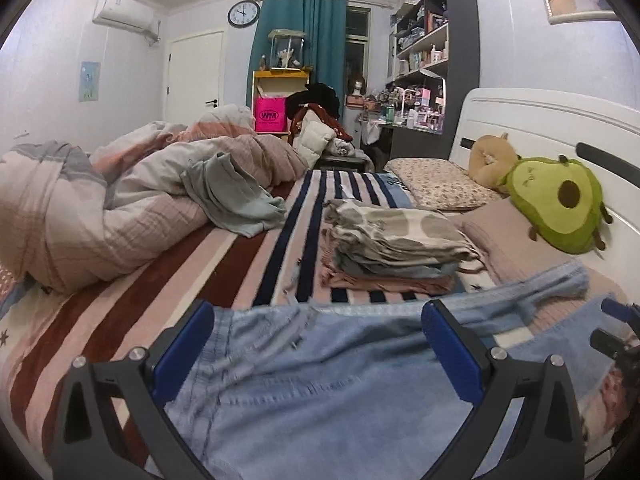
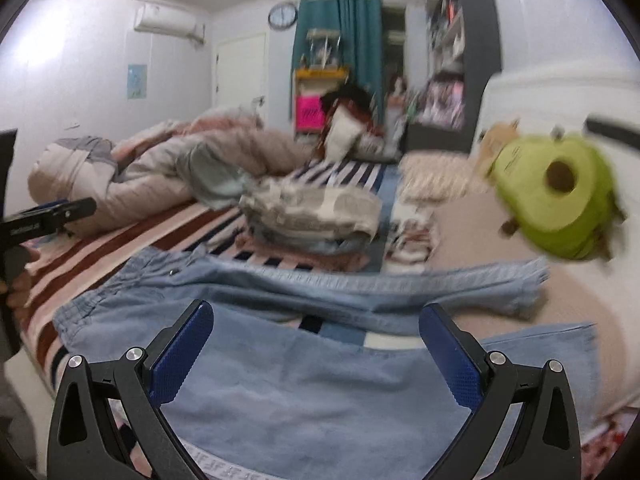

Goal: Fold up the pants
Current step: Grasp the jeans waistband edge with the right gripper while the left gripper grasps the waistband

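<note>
The left tongs (image 1: 318, 334) are nearest in the left wrist view, and their two blue pads are spread wide apart. Light blue pants (image 1: 320, 392) lie flat under and between the pads. The cloth looks like soft, pale denim with stitched seams and a small metal button near the top edge. Whether the pads touch the cloth cannot be told. The pants rest on the near part of the bed (image 1: 120, 304), which has a sheet with red, pink and dark blue stripes.

The right tongs (image 2: 316, 334) are spread wide too, and nothing is pinched between their pads. The pants (image 2: 312, 392) lie under them as well. One leg stretches across the bed toward the right, with a frayed hem at its end. The other leg lies nearer the camera, and a strip of the sheet shows between the two. The waist end, with a gathered band, is toward the left.

At the far left of the right wrist view, the left tongs (image 2: 60, 208) show from the side, with a bit of a hand (image 2: 18, 280) gripping the handle below.

Past the pants sits a neat pile of folded clothes (image 1: 394, 248) on the striped sheet. A crumpled blanket (image 1: 100, 208) is heaped on the left side of the bed. On the right, a green avocado plush toy (image 1: 560, 204) leans against the white headboard (image 1: 540, 120), near a flowered pillow (image 1: 436, 182).
</note>
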